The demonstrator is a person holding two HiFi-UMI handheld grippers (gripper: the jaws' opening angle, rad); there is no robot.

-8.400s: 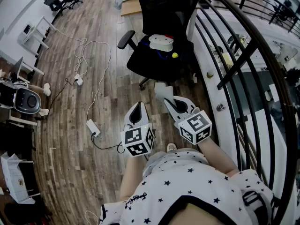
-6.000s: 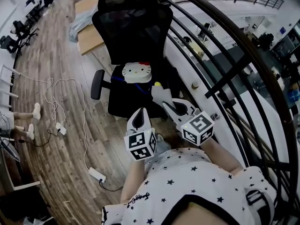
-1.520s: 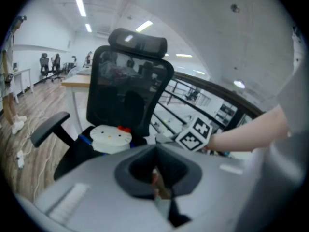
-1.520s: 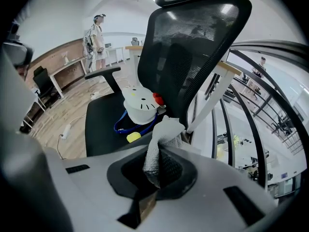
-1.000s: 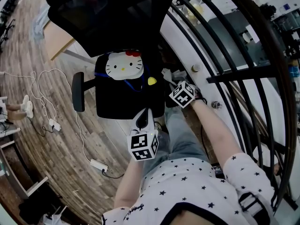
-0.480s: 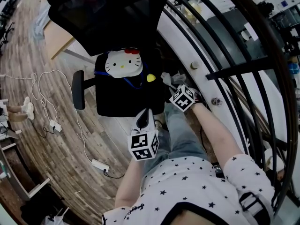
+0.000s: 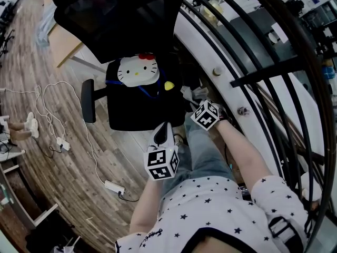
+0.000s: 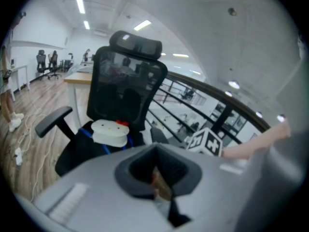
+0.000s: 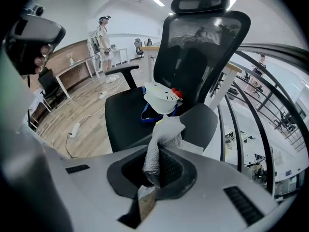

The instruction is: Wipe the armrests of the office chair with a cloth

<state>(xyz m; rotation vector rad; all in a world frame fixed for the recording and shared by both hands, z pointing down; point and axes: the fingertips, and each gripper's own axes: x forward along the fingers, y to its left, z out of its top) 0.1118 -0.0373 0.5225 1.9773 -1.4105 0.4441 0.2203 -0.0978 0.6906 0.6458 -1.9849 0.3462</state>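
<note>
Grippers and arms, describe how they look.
Both the left gripper and right gripper are pale grey shells with dark-lined jaw openings, each carrying a white cube with black square markers. The person wears a short-sleeved white shirt dotted with dark stars.

**A:** Office chair (image 7: 137,109) straight ahead, seat toward us, backrest (image 7: 118,15) at the far side.

**B:** Cat-face cushion (image 7: 138,70) lies on the seat, up against that backrest.

**A:** Railing (image 7: 247,78) runs along the chair's right. The right gripper (image 7: 190,97) sits between seat and railing, with the cloth (image 9: 161,139) pinched in its jaws.

**B:** Left gripper (image 7: 162,128) is nearer us, just before the seat's front edge.

**A:** One armrest (image 7: 88,100) juts out on the chair's left. Beyond it, cables (image 7: 55,96) lie on the floor, and the power strip (image 7: 115,187) is closer to us.
</note>
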